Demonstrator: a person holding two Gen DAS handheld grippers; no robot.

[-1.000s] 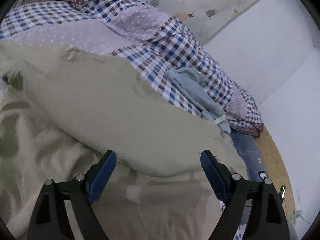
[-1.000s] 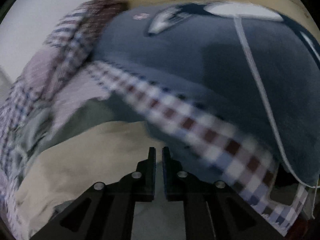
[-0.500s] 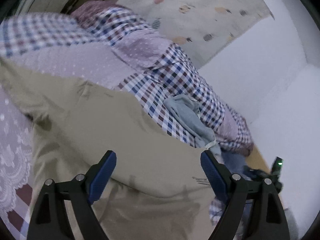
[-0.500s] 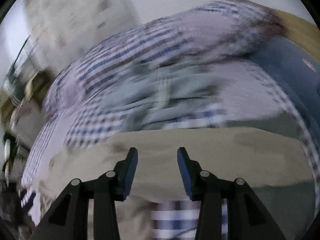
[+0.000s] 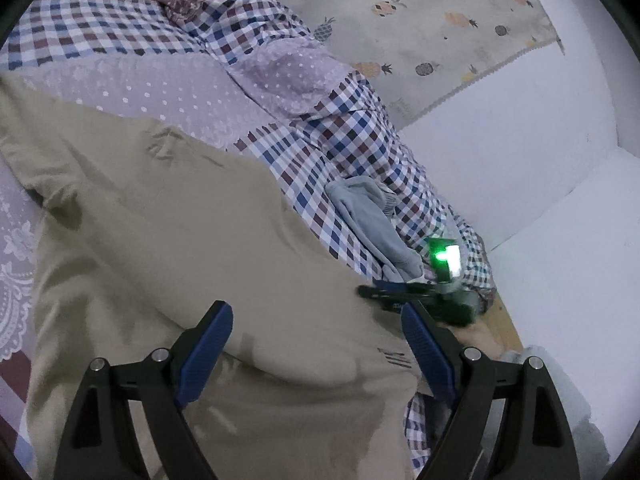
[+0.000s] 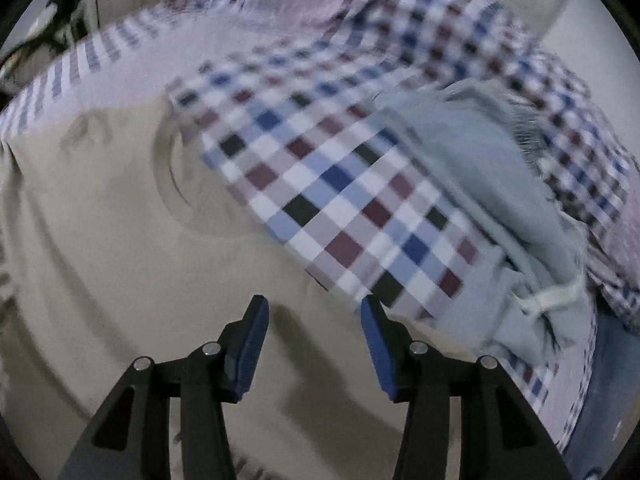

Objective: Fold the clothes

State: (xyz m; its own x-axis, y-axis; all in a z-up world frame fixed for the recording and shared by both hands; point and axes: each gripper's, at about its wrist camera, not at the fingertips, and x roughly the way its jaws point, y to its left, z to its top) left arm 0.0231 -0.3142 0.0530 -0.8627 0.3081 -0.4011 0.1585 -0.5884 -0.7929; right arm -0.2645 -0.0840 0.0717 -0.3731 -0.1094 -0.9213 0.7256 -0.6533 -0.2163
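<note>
Beige garment spread on the bed, both grippers hovering over it.

The beige garment (image 5: 192, 240) lies flattened across the checked bedspread (image 5: 352, 152), a crumpled grey-blue garment (image 5: 372, 220) beside its edge. The left gripper (image 5: 316, 344) stands wide apart and empty; the right gripper (image 6: 314, 320), parted and holding nothing, hangs over the garment's edge.

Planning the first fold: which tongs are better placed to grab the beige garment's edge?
Right, probably. The right tongs sit open at the beige garment's edge beside the checked cover; the left tongs hang open over its middle.
</note>
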